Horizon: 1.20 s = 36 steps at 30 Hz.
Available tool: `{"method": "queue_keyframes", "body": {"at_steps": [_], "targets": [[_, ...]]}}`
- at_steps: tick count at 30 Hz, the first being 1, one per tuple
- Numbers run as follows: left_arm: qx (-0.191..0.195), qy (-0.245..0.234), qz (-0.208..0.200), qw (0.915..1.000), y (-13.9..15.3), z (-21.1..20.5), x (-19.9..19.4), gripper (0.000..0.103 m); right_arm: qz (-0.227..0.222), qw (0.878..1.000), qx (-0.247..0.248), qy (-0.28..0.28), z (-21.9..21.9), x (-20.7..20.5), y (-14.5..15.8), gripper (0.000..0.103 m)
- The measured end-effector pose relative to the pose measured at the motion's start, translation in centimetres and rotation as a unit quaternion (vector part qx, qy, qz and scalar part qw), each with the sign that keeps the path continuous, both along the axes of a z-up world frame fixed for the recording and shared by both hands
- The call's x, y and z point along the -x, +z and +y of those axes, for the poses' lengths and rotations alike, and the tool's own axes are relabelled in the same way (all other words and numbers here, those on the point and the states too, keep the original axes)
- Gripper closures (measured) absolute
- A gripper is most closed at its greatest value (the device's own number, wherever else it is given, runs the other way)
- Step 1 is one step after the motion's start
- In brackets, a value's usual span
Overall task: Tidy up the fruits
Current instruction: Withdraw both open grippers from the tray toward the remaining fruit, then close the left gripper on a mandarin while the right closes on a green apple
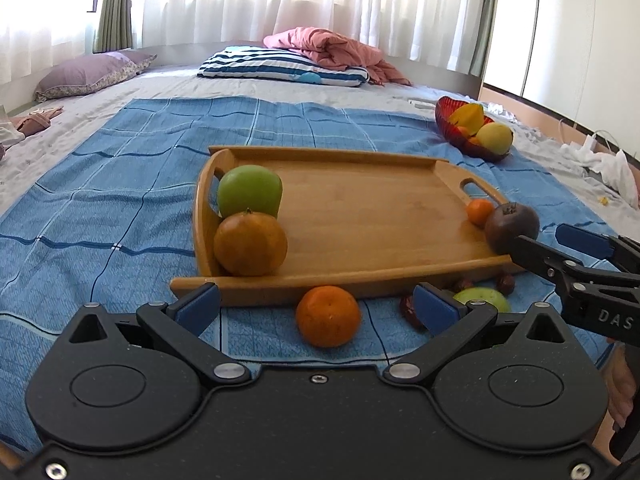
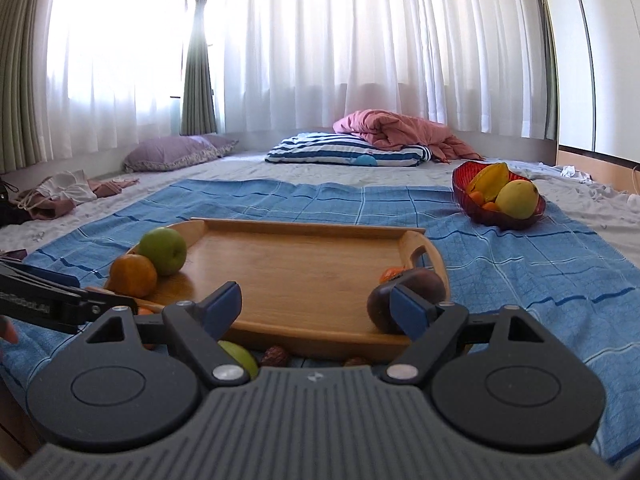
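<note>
My left gripper point(image 1: 316, 308) hangs low over the near edge of the blue checked cloth point(image 1: 120, 184), its blue pads wide apart with nothing between them. Just beyond its fingertips an orange point(image 1: 328, 316) lies loose on the cloth, right in front of the near rim of the wooden tray point(image 1: 360, 216). To the right of that orange, partly hidden behind my right-hand pad, sit a green apple point(image 1: 482, 296) and a few small, dark, wrinkled fruits point(image 1: 506, 283), also off the tray.

My right gripper point(image 2: 316, 308) is spread wide too and holds nothing. It points over the tray's near right corner, where a dark purple round fruit point(image 2: 420, 284) rests on the tray; my right-hand pad sits in front of it, and I cannot tell whether it touches. A small orange fruit point(image 2: 390, 274) lies just behind the purple one, near the tray's right handle.

At the tray's left end a green apple point(image 1: 250, 192) and a larger orange point(image 1: 250, 244) sit touching each other, the apple farther from me. The middle of the tray is bare wood.

Far to the right on the cloth stands a red glass bowl point(image 1: 452, 128) holding a yellow mango point(image 1: 496, 138), a starfruit point(image 1: 470, 117) and some small orange fruits. Beyond lie a striped pillow point(image 1: 280, 66) and a pink quilt point(image 1: 332, 48).
</note>
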<state>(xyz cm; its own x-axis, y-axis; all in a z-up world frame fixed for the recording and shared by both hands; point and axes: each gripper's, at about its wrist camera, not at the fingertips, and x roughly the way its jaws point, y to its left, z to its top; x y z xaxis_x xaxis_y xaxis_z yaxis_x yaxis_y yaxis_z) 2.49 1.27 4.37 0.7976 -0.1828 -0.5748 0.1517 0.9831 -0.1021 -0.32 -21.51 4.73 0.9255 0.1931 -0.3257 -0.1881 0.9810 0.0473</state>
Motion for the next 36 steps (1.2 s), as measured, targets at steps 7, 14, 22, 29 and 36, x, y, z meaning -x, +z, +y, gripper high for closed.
{"method": "queue_keyframes", "body": {"at_steps": [7,14,22,29,36], "targets": [[-0.005,0.013,-0.001,0.9999,-0.8,-0.3,0.1,0.0,-0.017,1.0,0.007,-0.003,1.0,1.4,-0.9,0.013],[-0.014,0.032,-0.01,0.9993,-1.6,-0.8,0.4,0.0,-0.047,0.998,0.027,-0.033,2.7,3.3,-2.2,0.013],[-0.02,0.035,-0.014,0.9991,-2.4,-1.3,0.7,0.0,-0.036,0.999,0.001,-0.03,3.5,3.8,-3.3,0.016],[-0.013,0.021,-0.003,0.9997,-2.8,-1.7,0.6,0.013,-0.031,0.999,0.001,-0.017,4.7,4.0,-3.8,0.025],[-0.019,0.022,0.0,0.9996,-3.0,-1.8,0.4,0.019,-0.022,1.0,0.006,-0.003,5.5,4.2,-4.3,0.033]]}}
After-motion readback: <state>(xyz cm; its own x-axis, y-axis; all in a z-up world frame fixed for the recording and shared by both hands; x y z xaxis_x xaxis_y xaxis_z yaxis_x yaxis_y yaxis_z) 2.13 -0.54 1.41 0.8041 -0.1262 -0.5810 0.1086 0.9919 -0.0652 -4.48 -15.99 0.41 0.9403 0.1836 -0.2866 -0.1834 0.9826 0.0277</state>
